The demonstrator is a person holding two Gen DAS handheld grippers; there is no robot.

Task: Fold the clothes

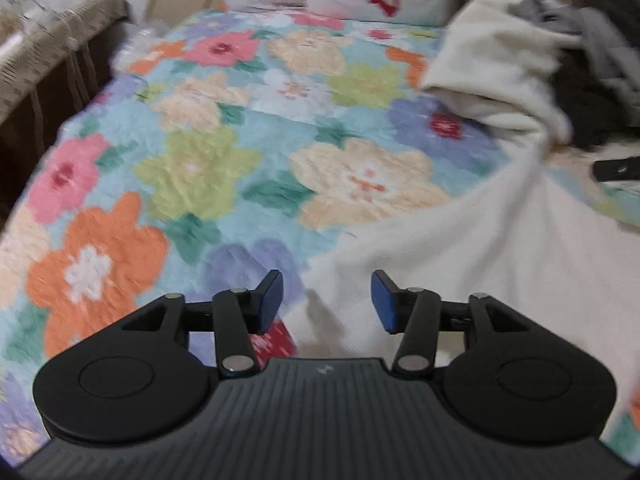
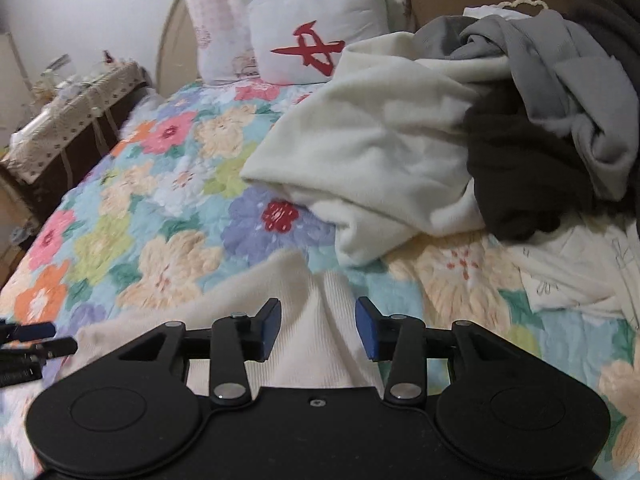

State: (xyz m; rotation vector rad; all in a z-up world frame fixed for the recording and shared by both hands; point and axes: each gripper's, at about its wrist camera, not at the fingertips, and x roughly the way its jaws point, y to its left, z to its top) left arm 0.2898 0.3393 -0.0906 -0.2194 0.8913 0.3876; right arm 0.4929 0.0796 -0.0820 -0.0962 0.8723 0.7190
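Observation:
A cream knit garment [image 1: 480,248] lies spread on the flowered bedspread [image 1: 208,152]; it also shows in the right wrist view [image 2: 312,320]. My left gripper [image 1: 327,302] is open just above the garment's left edge, holding nothing. My right gripper [image 2: 318,326] is open, its jaws on either side of a raised fold of the same garment. The left gripper's tip [image 2: 28,340] shows at the left edge of the right wrist view, and the right gripper's tip [image 1: 616,170] at the right edge of the left wrist view.
A pile of clothes sits at the back right: a cream blanket-like piece [image 2: 380,152], a grey garment [image 2: 560,80] and a dark brown one [image 2: 520,184]. Pillows [image 2: 316,36] lean on the headboard. A covered nightstand [image 2: 72,120] stands left of the bed.

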